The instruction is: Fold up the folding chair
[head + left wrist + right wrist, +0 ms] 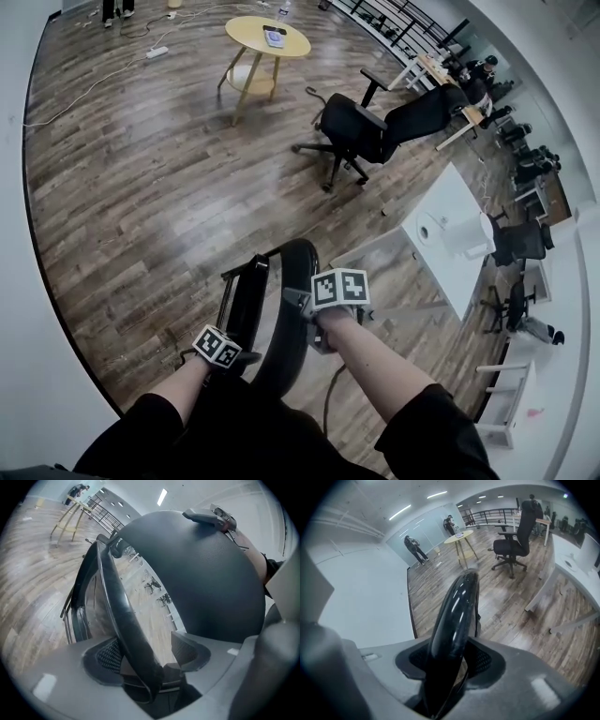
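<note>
The black folding chair (pixel 281 300) stands partly folded on the wood floor right in front of me. My right gripper (pixel 302 314) is shut on the rim of its round glossy panel (pixel 457 616), which fills the gap between the pads of the right gripper (pixel 450 660). My left gripper (pixel 239 352) sits lower at the chair's left side. In the left gripper view a curved black frame bar (pixel 117 611) runs between the jaws of the left gripper (pixel 145 656); it lies against the left pad (pixel 105 656) with a clear gap to the right pad, so the jaws are open. The round panel (pixel 197 573) looms beside it.
A black office chair (pixel 375 127) stands further out on the floor, a round yellow table (pixel 267 39) behind it. A white desk (pixel 450 234) is to the right, a white wall (pixel 37 375) runs along the left. A cable and power strip (pixel 156 52) lie on the far floor.
</note>
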